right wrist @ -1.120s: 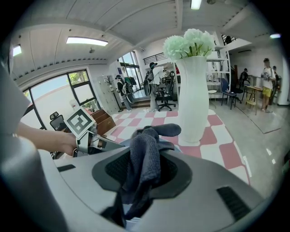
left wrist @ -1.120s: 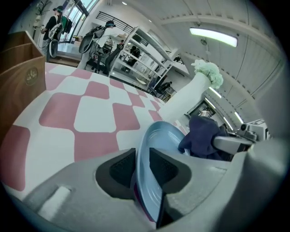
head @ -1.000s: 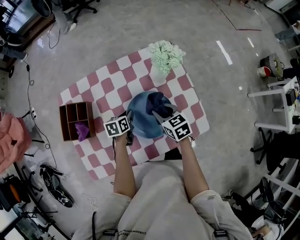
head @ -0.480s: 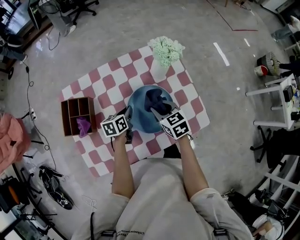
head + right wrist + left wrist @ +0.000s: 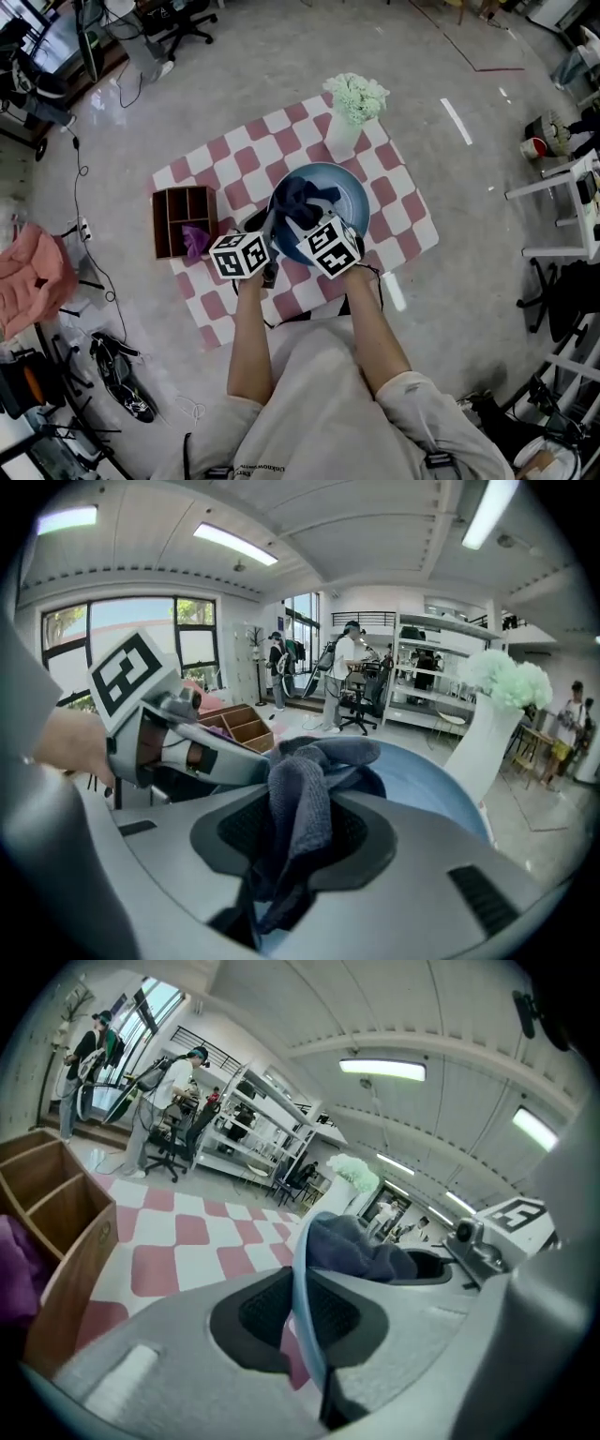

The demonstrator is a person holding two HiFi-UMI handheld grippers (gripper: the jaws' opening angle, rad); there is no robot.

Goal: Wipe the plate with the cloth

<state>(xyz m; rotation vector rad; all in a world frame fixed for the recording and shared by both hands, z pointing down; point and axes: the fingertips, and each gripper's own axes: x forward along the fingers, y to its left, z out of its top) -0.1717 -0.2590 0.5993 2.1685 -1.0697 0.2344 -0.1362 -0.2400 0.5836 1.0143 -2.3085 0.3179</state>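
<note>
Plate rim clamped in one gripper, cloth pinched in the other.
Left gripper [image 5: 305,1314] has its jaws pressed onto the thin, glossy rim of the round blue plate [image 5: 349,195], at about 8 o'clock on the plate in the head view. Right gripper [image 5: 292,832] has its jaws closed on a fold of the dark blue, nubbly cloth [image 5: 298,789], which bunches up over the plate's hollow. Under the plate is a pink-and-white checked mat [image 5: 225,173], spread on a shiny grey floor [image 5: 281,56]. At 9 o'clock from the plate sits a wooden box [image 5: 178,211] with compartments, a crumpled purple rag [image 5: 195,241] in one. At 1 o'clock, near the rim, stands a white vase [image 5: 341,142] of pale green flowers [image 5: 356,96].
</note>
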